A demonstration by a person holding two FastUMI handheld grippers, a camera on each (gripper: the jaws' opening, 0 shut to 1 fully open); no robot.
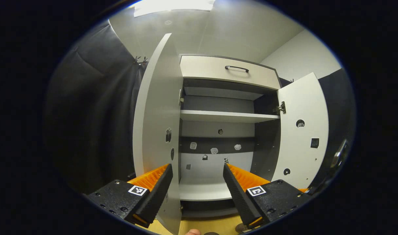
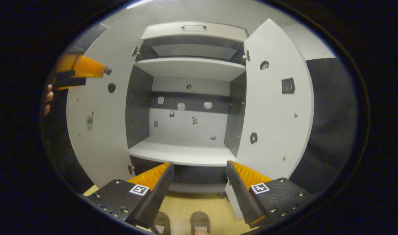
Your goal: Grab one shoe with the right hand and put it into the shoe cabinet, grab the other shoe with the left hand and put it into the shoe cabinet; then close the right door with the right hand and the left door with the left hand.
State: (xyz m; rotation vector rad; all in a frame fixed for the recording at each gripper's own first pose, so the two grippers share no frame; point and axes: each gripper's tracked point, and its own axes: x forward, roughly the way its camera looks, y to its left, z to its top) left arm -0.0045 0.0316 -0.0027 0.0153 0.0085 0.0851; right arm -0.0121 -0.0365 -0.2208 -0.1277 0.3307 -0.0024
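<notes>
The shoe cabinet (image 2: 186,153) stands in front of me with both doors swung wide and bare shelves. Two brownish shoes (image 2: 199,222) sit side by side on the wooden floor at the bottom edge of the right gripper view, just below my right gripper (image 2: 199,178), which is open and holds nothing. My left gripper (image 1: 197,181) is open too, with nothing in it, pointing at the lower shelf (image 1: 202,191) close by the left door (image 1: 156,130). A bit of a shoe (image 1: 242,227) peeks under its right finger. In the right gripper view the left gripper (image 2: 102,70) hangs high against the left door (image 2: 97,130), a hand (image 2: 48,98) behind it.
The right door (image 2: 274,104) stands open at an angle, also seen as the right door (image 1: 303,137). A drawer with a dark handle (image 1: 236,68) tops the cabinet. Dark cloth walls flank both sides. The wooden floor (image 2: 215,209) runs in front of the cabinet's base.
</notes>
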